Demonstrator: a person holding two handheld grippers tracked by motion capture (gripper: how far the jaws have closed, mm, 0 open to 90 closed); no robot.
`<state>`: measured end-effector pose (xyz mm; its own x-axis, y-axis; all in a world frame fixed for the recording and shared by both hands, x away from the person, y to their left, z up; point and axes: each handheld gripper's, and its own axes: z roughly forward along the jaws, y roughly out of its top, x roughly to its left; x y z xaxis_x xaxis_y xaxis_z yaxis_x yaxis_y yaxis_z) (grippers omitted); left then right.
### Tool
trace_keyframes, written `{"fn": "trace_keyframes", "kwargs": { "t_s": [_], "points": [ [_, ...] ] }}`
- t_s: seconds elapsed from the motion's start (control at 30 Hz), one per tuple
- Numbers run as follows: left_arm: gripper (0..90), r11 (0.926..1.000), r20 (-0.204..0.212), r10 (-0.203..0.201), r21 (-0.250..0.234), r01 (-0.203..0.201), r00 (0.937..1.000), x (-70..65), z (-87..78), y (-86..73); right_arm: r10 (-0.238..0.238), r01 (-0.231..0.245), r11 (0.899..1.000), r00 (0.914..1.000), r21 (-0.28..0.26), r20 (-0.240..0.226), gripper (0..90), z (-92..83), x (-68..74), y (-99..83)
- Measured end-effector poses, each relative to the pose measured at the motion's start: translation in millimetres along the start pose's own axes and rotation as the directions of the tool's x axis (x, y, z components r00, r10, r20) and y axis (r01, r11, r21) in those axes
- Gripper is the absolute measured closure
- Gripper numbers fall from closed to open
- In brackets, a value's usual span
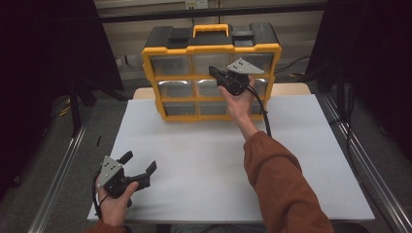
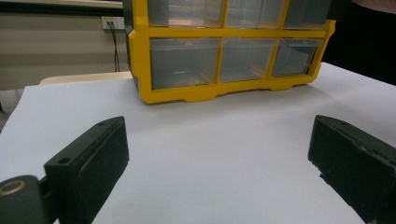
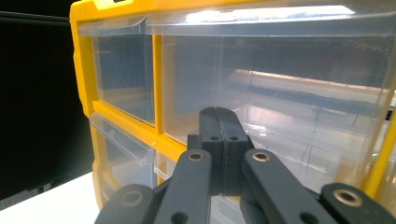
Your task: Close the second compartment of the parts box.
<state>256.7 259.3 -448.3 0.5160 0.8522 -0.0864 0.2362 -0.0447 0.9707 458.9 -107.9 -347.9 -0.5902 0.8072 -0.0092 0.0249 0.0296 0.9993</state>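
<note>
While my left claw (image 1: 140, 167) rests agape low on the table (image 1: 204, 160), my right claw (image 3: 218, 122) is clenched empty at the organizer's (image 1: 211, 73) top middle drawer (image 3: 280, 84), so next I judge I must hook its lip.

- The yellow drawer cabinet (image 1: 212, 73) stands upright at the far edge of the tabletop (image 1: 204, 160) and blocks the way beyond.
- The right hand-held gripper (image 1: 214, 73), jaws pressed together, sits right against a clear top-row drawer (image 3: 280, 74).
- Bare tabletop spreads before the wide-spread left hand-held gripper (image 1: 141, 165), well apart from the cabinet.
</note>
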Motion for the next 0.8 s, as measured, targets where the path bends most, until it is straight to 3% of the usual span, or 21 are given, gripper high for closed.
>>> {"fn": "trace_keyframes", "kwargs": {
  "t_s": [0.33, 0.4, 0.6, 0.8],
  "points": [
    [5.3, 0.9998, 0.000, -0.020, -0.006, 0.020, 0.9998, 1.4, 2.1, -0.8, -0.004, 0.004, 1.000, 1.0000, 0.003, 0.004, 90.0, 2.4, -1.1, -0.4],
    [5.3, 0.9999, -0.019, -0.016, -0.002, 0.016, 0.9997, 2.1, 1.9, -1.0, -0.009, 0.009, 1.000, 0.9999, 0.005, 0.009, 90.0, 2.5, -0.3, -0.4],
    [5.3, 0.9999, -0.016, -0.003, 0.011, 0.004, 0.9999, 2.6, 1.7, -0.7, 0.004, -0.004, 1.000, 1.0000, 0.010, 0.001, 89.6, 1.6, -0.3, -2.9],
    [5.3, 0.9999, -0.004, -0.011, 0.005, 0.011, 0.9999, 1.5, 3.7, -1.4, 0.035, -0.035, 0.999, 0.9993, 0.003, -0.011, 78.4, -4.3, 2.4, -7.0]
  ]
}}
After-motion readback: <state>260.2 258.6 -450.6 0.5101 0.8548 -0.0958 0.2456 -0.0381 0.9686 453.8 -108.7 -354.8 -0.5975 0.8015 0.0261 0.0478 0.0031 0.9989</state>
